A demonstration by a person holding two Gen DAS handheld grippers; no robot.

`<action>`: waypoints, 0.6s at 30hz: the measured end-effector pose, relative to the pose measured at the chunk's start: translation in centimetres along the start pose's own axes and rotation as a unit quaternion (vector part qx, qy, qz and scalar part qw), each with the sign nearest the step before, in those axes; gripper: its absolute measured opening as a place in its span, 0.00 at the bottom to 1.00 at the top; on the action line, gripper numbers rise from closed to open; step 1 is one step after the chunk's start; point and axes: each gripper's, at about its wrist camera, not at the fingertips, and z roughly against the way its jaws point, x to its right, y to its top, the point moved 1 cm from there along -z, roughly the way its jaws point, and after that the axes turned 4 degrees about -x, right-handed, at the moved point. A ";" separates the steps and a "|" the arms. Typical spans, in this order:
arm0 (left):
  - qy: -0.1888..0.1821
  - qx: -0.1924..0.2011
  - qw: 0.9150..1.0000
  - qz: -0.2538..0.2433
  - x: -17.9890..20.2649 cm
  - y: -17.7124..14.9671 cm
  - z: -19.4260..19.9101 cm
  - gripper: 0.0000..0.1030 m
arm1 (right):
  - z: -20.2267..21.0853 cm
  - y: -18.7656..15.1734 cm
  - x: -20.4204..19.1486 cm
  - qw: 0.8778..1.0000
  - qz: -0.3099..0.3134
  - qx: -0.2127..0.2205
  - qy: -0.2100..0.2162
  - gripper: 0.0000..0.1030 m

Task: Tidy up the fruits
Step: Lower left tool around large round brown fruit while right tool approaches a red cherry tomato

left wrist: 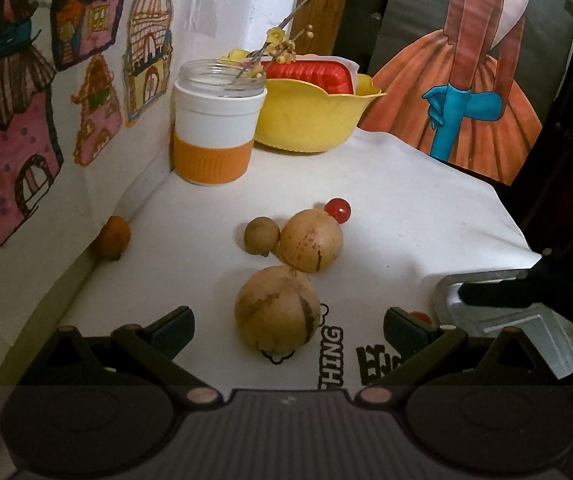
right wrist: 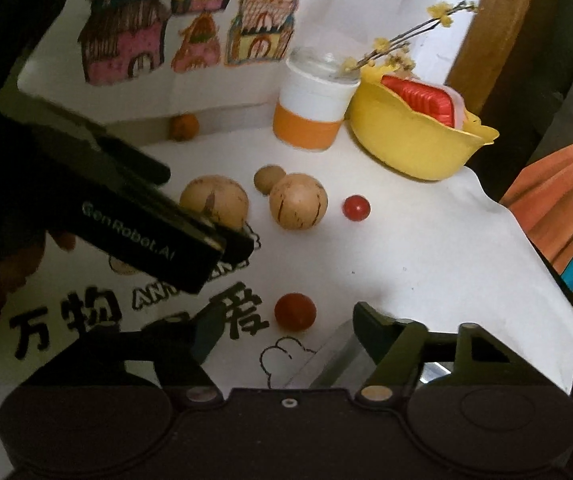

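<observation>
Fruit sits loose mid-desk (left wrist: pixel 426 216); nothing looks sorted. Left tool (left wrist: pixel 288 326) spread around nearest pear (left wrist: pixel 277 309); right tool (right wrist: pixel 286 330) spread, empty.

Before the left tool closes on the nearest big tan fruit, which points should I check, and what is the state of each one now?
1. Left tool open: ok, both fingers spread wide.
2. Nearest big tan fruit between its fingers: ok, roughly centred in the left wrist view.
3. Space around that fruit: not ok, the second big tan fruit seems to touch it at the far side.
4. Right tool empty: ok, open, a small red fruit lies just ahead of it.
5. Metal tray free to receive fruit: cannot tell, only its corner shows.
6. Orange fruit stable: ok, resting at the wall.
</observation>
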 end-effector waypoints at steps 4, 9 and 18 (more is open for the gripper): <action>-0.003 0.005 1.000 -0.003 0.0 0.0 0.0 0.99 | -0.5 0.1 0.1 1.000 0.000 -0.010 0.000 0.51; -0.005 0.006 1.000 -0.007 -0.1 -0.1 -0.1 0.88 | -0.7 0.3 0.2 1.000 -0.004 -0.012 0.001 0.44; -0.016 -0.002 1.000 -0.005 -0.2 -0.1 -0.6 0.71 | -1.4 0.5 0.5 1.000 -0.003 -0.021 0.010 0.36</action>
